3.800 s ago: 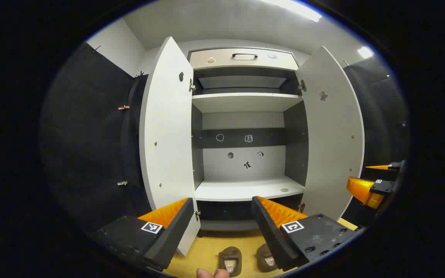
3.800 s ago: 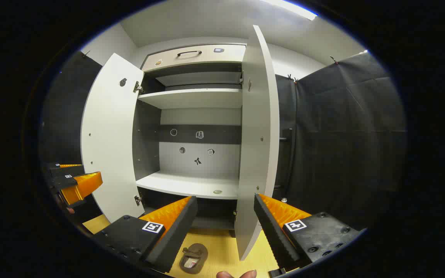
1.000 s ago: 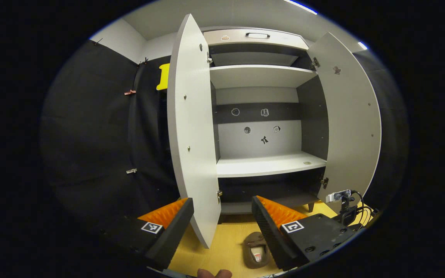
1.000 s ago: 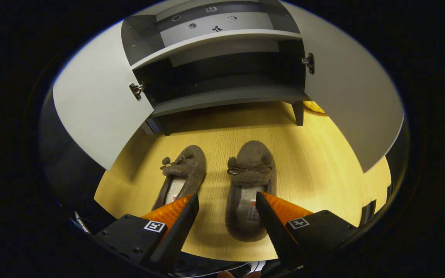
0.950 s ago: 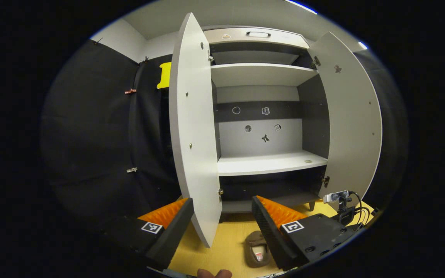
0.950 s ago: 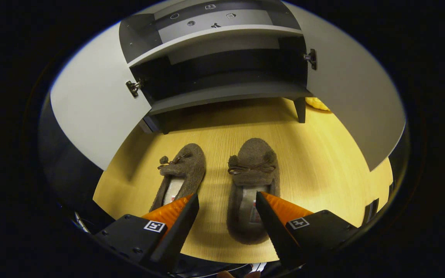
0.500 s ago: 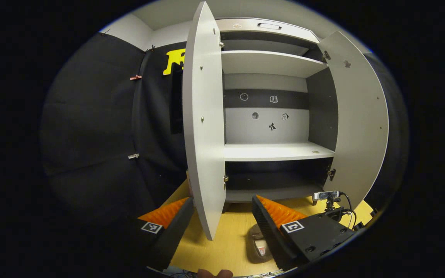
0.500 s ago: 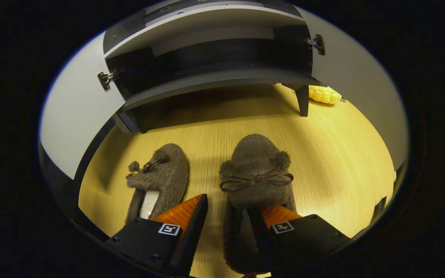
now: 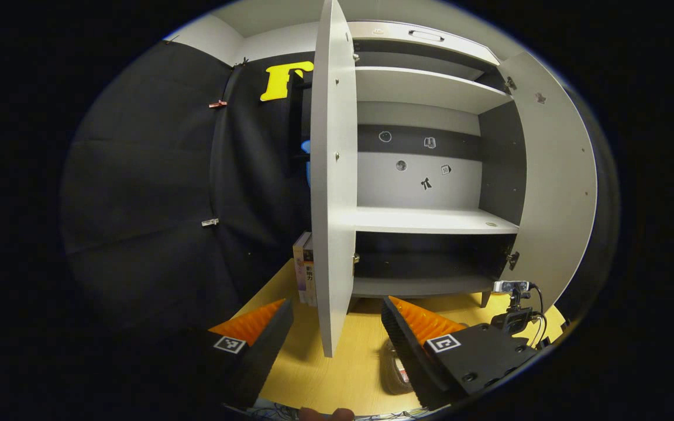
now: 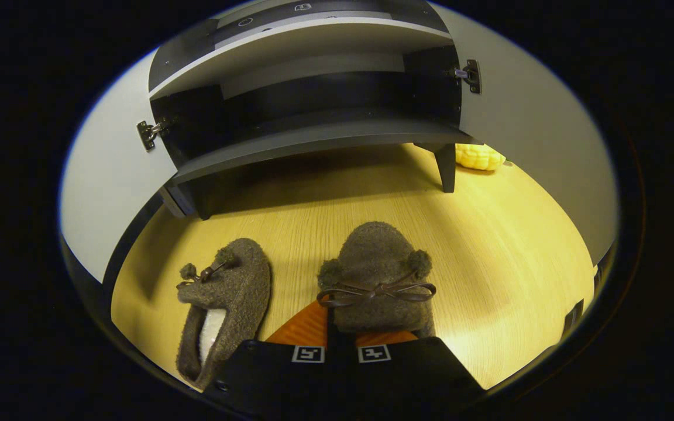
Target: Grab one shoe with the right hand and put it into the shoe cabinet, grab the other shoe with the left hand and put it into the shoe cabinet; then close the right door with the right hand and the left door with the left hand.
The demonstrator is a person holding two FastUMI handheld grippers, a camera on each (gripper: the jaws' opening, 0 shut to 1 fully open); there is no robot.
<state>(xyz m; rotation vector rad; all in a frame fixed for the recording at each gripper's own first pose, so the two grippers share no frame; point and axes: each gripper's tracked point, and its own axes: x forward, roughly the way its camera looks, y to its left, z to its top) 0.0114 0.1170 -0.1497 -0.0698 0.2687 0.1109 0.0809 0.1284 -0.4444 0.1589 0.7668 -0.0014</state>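
Two brown fuzzy slippers with bows lie on the wooden floor (image 10: 506, 234) before the open shoe cabinet (image 10: 313, 146). My right gripper (image 10: 337, 330) is low over the right-hand slipper (image 10: 378, 263), shut on the left side wall of its opening. The left-hand slipper (image 10: 229, 292) lies free beside it. My left gripper (image 9: 336, 304) hangs open, higher up, facing the edge of the cabinet's left door (image 9: 331, 175). The free slipper (image 9: 392, 374) peeks out behind its right finger (image 9: 413, 333). The white middle shelf (image 9: 425, 219) and the dark bottom shelf (image 9: 419, 285) hold no shoes.
Both doors stand wide open, the right door (image 9: 553, 175) swung far out. Books (image 9: 303, 269) stand on the floor left of the cabinet. A small camera on a stand with cables (image 9: 512, 304) sits at the right. A yellow corn-like object (image 10: 477, 156) lies behind the cabinet leg.
My right gripper dropped onto the right-hand slipper and shut on its side wall. My left gripper drifted left and forward, so the left door's edge now faces it.
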